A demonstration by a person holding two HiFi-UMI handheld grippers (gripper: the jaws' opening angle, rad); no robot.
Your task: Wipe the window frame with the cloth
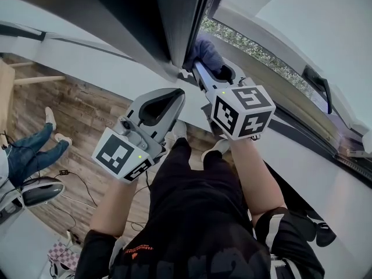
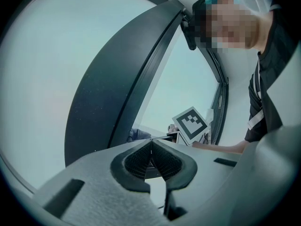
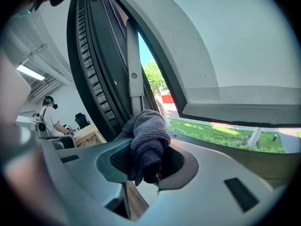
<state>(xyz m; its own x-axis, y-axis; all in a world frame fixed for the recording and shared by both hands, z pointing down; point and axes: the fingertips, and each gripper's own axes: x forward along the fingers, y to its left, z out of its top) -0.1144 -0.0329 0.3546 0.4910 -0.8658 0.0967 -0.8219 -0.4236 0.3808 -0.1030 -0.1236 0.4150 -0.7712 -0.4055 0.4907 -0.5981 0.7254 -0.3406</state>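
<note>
Clamping cloth (image 3: 148,131) mid-bunch, right gripper (image 3: 146,147) jaws closed on it; wad at window frame (image 3: 134,79), 12 o'clock of jaws. Left gripper (image 2: 151,144) jaws together, empty, at 8 o'clock of right in head view. Cloth judged soft, light, knitted (unlikely to slip); hold bunched middle, let protruding wad wipe

Knit cloth, matt plastic, dark frame.
The cloth (image 3: 150,126) between the right tongs (image 3: 149,144) looked a soft, ribbed grey knit. The tongs were matt grey plastic with black ridged pads (image 3: 118,160), and the window frame (image 3: 89,55) beyond them was dark and smooth.
</note>
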